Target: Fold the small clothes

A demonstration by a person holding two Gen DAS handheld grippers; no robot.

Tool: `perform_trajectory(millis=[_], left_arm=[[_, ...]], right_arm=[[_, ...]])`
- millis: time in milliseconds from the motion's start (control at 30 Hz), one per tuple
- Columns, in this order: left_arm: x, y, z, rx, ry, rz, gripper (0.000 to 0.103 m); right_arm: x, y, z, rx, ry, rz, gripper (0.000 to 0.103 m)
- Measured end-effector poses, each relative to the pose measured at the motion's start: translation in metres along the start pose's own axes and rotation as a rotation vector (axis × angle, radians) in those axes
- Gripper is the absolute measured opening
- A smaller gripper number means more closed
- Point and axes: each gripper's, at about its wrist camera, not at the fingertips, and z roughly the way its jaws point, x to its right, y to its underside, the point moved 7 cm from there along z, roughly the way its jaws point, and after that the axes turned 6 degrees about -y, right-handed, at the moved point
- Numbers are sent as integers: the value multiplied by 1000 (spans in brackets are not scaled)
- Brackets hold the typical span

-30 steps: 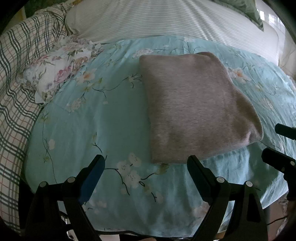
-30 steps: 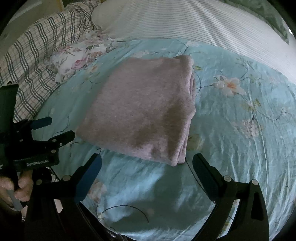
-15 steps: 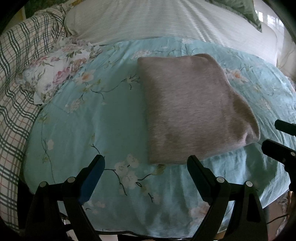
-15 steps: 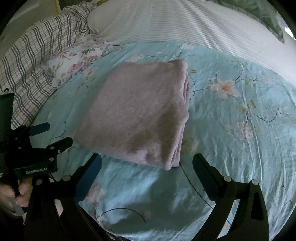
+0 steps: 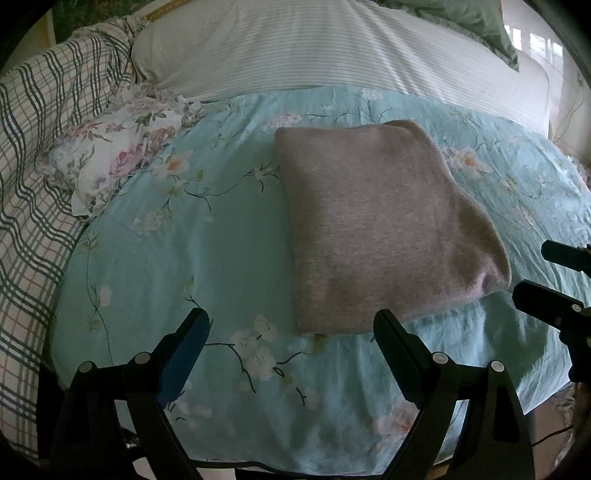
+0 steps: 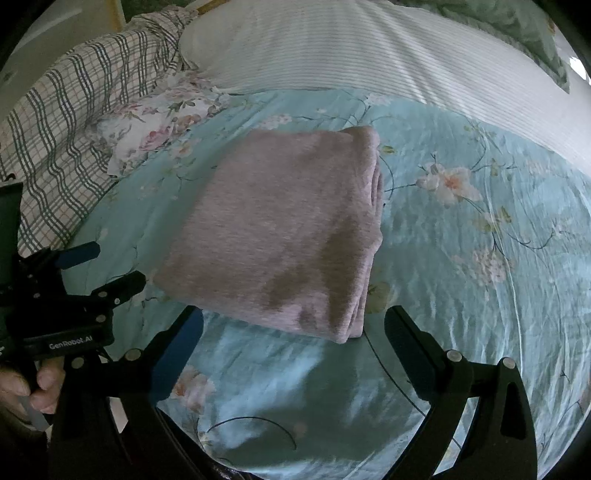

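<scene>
A pinkish-grey garment [image 5: 376,221] lies folded into a neat rectangle on the light blue floral bedspread [image 5: 207,258]. It also shows in the right wrist view [image 6: 288,229], with its stacked fold edges on the right side. My left gripper [image 5: 291,328] is open and empty, just short of the garment's near left corner. My right gripper [image 6: 293,325] is open and empty, at the garment's near edge. The right gripper's fingers [image 5: 546,295] show at the right edge of the left wrist view. The left gripper [image 6: 99,266] shows at the left of the right wrist view.
A floral cloth [image 5: 110,158] lies bunched at the left. A plaid blanket [image 5: 40,147] lies beyond it. A striped white pillow [image 5: 332,44] runs along the back, with a green pillow [image 5: 472,22] behind. The bed's near edge [image 5: 332,469] is just below the grippers.
Both grippers have drawn back slightly from the folded garment, staying open. The garment has not moved.
</scene>
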Motion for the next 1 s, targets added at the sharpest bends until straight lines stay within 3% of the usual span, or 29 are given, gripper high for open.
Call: perform_trajectory(millis=[1000], left_arm=[[-3,-7,-3,16,12,9,91]], right_arm=[[-9,-11,-2,13,-9,-12,99]])
